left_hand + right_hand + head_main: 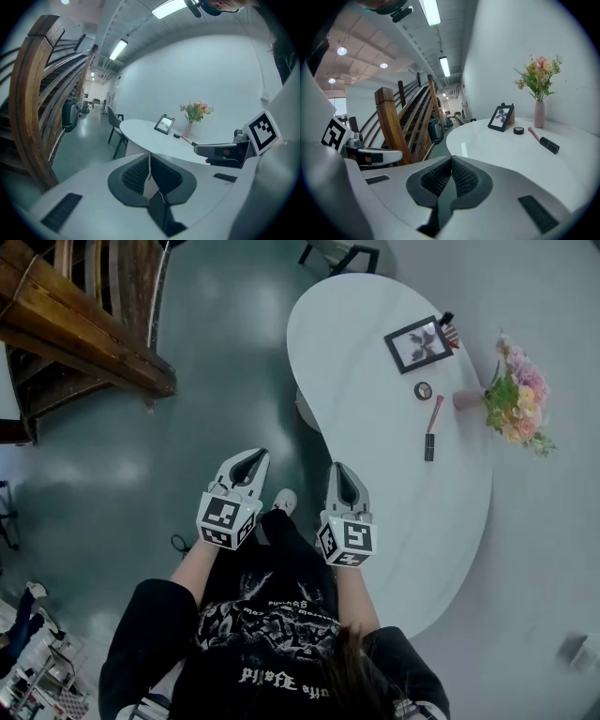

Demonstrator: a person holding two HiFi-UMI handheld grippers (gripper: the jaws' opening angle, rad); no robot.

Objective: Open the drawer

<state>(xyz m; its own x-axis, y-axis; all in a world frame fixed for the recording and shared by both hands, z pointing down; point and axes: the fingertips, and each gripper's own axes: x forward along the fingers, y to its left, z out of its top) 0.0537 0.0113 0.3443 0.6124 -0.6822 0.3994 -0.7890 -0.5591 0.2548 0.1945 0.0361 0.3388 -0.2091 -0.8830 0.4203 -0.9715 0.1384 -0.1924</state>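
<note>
Standing, both tongs held out in front of me over the grey floor (pixel 216 362), side by side and a little apart, pointing ahead and slightly down. Left tongs (pixel 253 457): jaws shut, pads together, nothing held; only a thin pale sliver shows between the pads in the left gripper view. Right tongs (pixel 339 468): jaws also together at the tips, nothing held. Neither touches anything. A white, kidney-shaped table (pixel 375 484) lies ahead and to my right; the right tongs is just beside its near edge, the left tongs further off over the floor. On the far part of the table: a black picture frame (pixel 419 343) propped upright, a small round tin (pixel 424 390) near it, a pink-and-black stick (pixel 432 430) lying flat just beyond the tin, and a pink vase (pixel 539 114) with flowers (pixel 516 401) near the wall side. All four stand apart from one another and well clear of both tongs. A wooden staircase (pixel 75 324) rises to my left. A dark chair (pixel 115 123) stands at the table's far end. One shoe (pixel 284 501) shows on the floor between the tongs. Drawer: no view shows it, so I cannot tell where it is.
</note>
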